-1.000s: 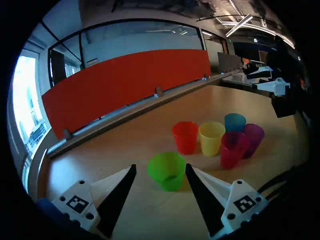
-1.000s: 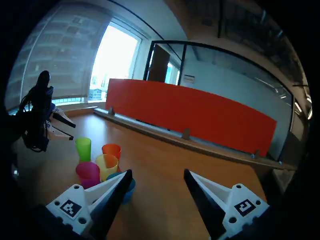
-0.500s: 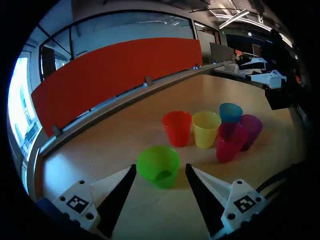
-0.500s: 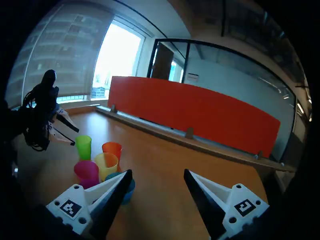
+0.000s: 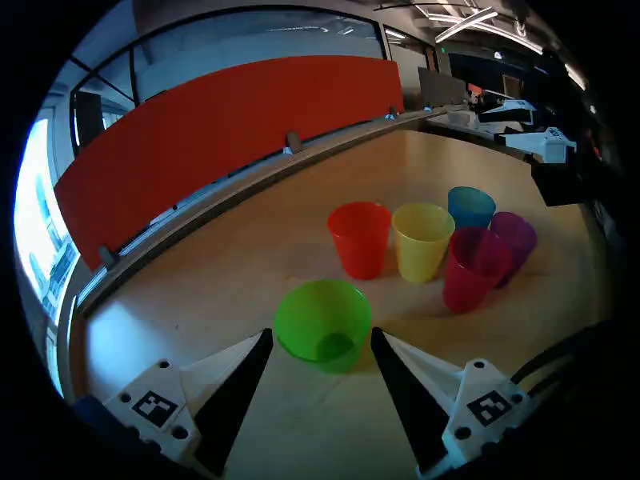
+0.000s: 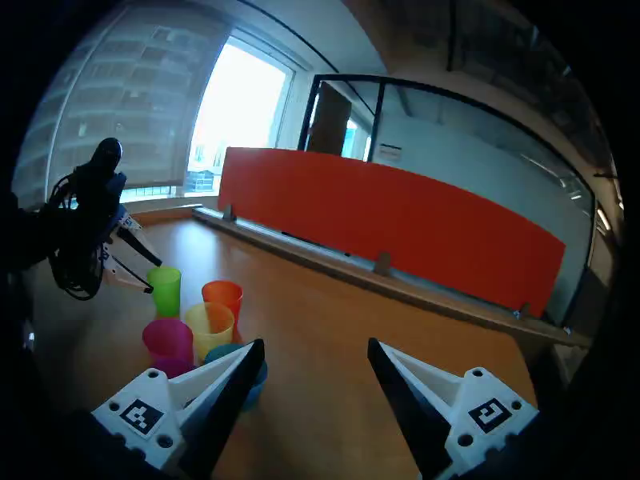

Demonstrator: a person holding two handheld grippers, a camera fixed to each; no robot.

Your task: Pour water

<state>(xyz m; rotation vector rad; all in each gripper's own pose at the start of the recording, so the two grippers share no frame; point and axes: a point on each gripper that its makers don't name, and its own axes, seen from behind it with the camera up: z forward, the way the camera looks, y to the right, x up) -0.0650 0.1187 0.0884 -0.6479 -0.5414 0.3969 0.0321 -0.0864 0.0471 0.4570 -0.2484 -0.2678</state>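
We found the green cup (image 5: 322, 320) upright on the wooden table (image 5: 240, 272), mouth up and long axis vertical, between the tips of the left gripper (image 5: 321, 331), whose fingers were spread. Behind it clustered a red cup (image 5: 361, 238), yellow cup (image 5: 422, 240), pink cup (image 5: 474, 268), blue cup (image 5: 470, 206) and purple cup (image 5: 516, 236) — none stood between it and the fingers. It looked translucent. The right gripper (image 6: 314, 342) gaped too, holding nothing.

Six cups (image 5: 322, 322), one table (image 5: 240, 264)

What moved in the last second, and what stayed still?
The left gripper moved forward to the green cup, which now sits between its open fingertips, ungripped. The right gripper stayed open and empty, barely shifting. The other cups kept their places on the table.
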